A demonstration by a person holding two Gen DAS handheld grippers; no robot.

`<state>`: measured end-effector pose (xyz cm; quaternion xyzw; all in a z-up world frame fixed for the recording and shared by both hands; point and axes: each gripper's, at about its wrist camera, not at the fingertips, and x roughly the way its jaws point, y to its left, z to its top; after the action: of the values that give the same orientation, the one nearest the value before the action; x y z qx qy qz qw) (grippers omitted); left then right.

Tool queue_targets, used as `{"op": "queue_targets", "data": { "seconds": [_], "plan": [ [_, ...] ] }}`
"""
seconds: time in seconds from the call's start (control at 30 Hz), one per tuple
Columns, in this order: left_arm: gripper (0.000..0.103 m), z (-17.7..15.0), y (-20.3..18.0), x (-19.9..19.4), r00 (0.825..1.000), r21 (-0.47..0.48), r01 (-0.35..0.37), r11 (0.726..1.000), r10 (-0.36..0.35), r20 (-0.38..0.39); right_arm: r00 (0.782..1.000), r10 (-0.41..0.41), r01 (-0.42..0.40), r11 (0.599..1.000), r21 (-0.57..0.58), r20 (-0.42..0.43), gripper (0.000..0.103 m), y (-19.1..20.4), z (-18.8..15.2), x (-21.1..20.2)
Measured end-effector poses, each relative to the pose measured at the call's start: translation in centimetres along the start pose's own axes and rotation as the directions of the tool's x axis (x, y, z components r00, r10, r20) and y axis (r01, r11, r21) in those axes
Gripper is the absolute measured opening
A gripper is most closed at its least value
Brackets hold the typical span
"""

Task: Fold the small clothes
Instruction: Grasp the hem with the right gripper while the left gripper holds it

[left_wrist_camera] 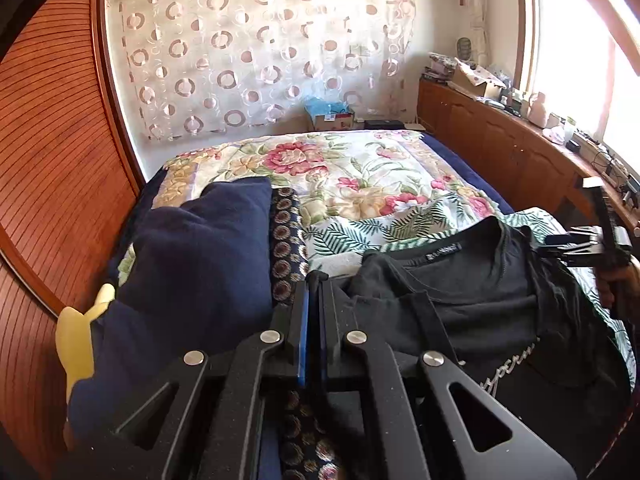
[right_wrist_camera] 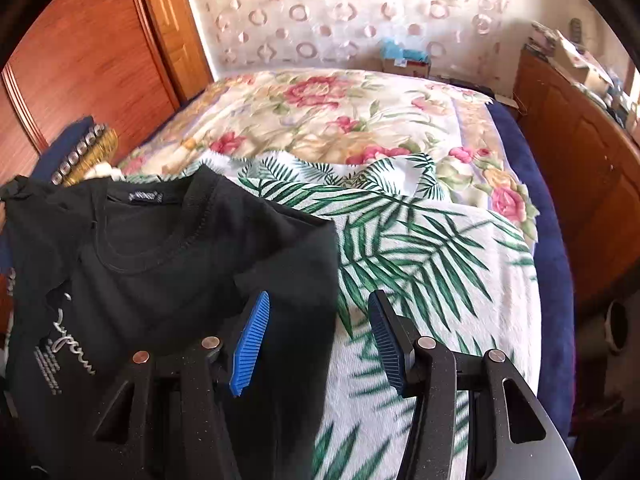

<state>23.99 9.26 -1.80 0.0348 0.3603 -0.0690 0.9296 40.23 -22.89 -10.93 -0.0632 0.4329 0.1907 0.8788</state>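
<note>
Inside collar of black T-shirt (left_wrist_camera: pixel 460 292): small label (left_wrist_camera: pixel 443 248), text unreadable.

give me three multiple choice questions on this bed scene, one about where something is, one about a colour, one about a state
1. What does the black t-shirt lie on?
A. a palm-leaf print cloth
B. a bare wooden floor
C. a glass desk

2. What colour are the pads of the right gripper?
A. red
B. blue
C. yellow

3. How do the left gripper's jaws stand?
A. wide open
B. closed together
C. clamped round a bottle

Answers:
1 A, green fronds on white cloth show under and beside the shirt.
2 B, both ribbed pads are blue in the right wrist view.
3 B, the left wrist view shows its two fingers meeting at the tips.
</note>
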Motion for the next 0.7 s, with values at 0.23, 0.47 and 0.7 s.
{"op": "queue_targets", "data": {
  "seconds": [0.23, 0.47, 0.7],
  "plan": [
    [0.005, -1.3, -1.1, -1.3, 1.000, 0.010, 0.030, 0.999, -0.030, 0.008, 0.999, -0.035, 0.036, 0.994, -0.100, 0.009, 0.024, 1.7, 0.5, 0.8],
    [0.005, -2.9, -2.4, -4.4, 0.997, 0.016, 0.059, 0.998, -0.060, 0.043, 0.993, -0.009, 0.023, 0.993, -0.116, 0.115, 0.005, 3.1, -1.1, -3.4],
    [0.005, -5.8, -2.4, -8.3, 0.997, 0.026, 0.038, 0.999, -0.039, 0.068, 0.963, -0.014, 0.046, 0.992, -0.114, 0.269, 0.004, 4.4, -6.2, -11.7]
  ]
}}
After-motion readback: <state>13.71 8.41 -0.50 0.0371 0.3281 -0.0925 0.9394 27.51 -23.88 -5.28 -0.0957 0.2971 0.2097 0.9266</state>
